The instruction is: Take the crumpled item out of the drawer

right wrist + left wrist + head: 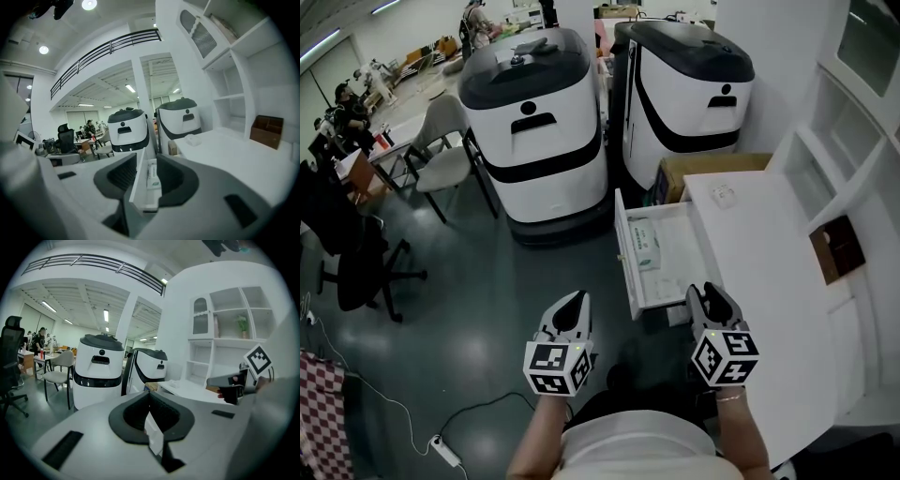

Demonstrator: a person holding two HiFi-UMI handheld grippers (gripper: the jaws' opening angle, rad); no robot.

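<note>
The white drawer [627, 267] stands pulled out from the white desk [769, 272]. Inside lies a flat white pack with green print [645, 242], which also shows in the right gripper view [152, 176]. A small crumpled white item [724, 195] rests on the desk top near its far end, and the right gripper view shows it too [192, 139]. My left gripper [575, 302] hovers over the floor left of the drawer, jaws together and empty [149, 394]. My right gripper [710, 296] is at the drawer's near end, slightly open and empty [146, 159], with the drawer seen through the gap.
Two large white-and-black machines [534, 122] [689, 89] stand beyond the drawer, with a cardboard box [703, 169] beside the desk. A brown box [836, 248] sits in the desk's shelf unit. A chair [445, 155] and tables with people are at the far left.
</note>
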